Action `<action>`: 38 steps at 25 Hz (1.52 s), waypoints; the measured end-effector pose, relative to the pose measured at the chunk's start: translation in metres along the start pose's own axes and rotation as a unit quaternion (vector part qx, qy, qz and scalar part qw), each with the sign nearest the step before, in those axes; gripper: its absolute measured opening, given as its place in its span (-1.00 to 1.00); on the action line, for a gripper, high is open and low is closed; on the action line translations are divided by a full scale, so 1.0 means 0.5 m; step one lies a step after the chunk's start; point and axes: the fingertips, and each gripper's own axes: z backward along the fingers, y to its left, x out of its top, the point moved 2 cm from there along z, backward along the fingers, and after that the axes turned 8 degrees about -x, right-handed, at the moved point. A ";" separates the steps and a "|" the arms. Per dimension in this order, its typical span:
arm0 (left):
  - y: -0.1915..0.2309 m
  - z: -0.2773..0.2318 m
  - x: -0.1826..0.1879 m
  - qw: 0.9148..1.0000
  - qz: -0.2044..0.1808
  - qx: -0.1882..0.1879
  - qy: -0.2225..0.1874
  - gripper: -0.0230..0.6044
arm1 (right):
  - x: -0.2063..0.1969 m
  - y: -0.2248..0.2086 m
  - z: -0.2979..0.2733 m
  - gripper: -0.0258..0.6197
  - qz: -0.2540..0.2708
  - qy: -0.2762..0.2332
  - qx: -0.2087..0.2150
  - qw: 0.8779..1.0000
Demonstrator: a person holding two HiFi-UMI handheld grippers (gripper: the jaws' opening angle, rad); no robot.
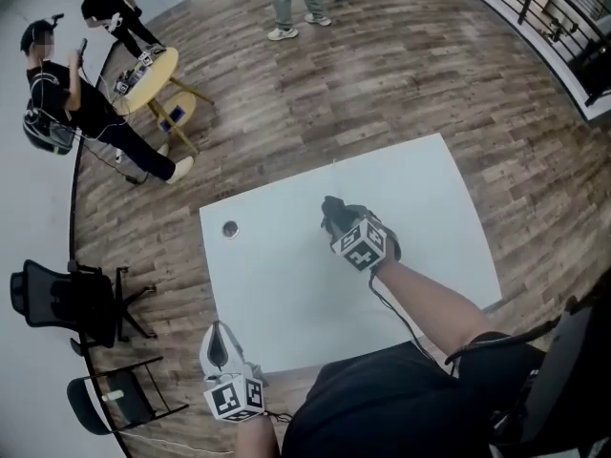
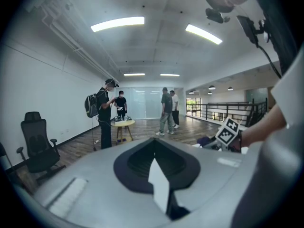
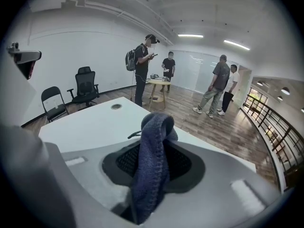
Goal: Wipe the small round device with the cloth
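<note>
White table [image 1: 286, 284] filling foreground, people standing beyond. Right gripper [image 1: 336, 219] jaws part-closed, clamping folded blue cloth [image 3: 152, 165] over mid-table. Left gripper [image 1: 218, 343] jaws pressing together, gripping nothing, idling at near edge. Small round device [image 1: 230, 229] sitting toward far-left corner, well apart from cloth. Advising: carrying cloth across, lowering fold onto device top, wiping lightly so device is not sliding.

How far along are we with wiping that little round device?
Done: the cloth is picked up and clamped in the right tongs. In hand: those tongs are over the middle of the table, well apart from the small round device near its left edge, so there is no wiping contact yet. Left: carry the cloth across and wipe it. The left tongs hover at the near edge.
</note>
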 end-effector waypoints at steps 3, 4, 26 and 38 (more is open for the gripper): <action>0.003 0.005 -0.003 1.000 0.003 0.005 -0.003 -0.91 | -0.003 -0.004 0.000 -0.57 -0.003 0.000 -0.008 1.000; 0.004 0.006 -0.003 1.000 0.002 0.006 -0.002 -0.91 | -0.004 -0.005 0.001 -0.57 -0.004 0.001 -0.010 1.000; -0.007 -0.001 -0.003 1.000 -0.014 -0.019 0.015 -0.91 | -0.075 0.006 -0.004 -0.57 0.004 0.052 0.000 0.999; -0.020 -0.055 0.012 0.997 -0.026 -0.066 0.012 -0.91 | -0.143 0.177 0.031 -0.57 0.023 0.091 0.149 0.984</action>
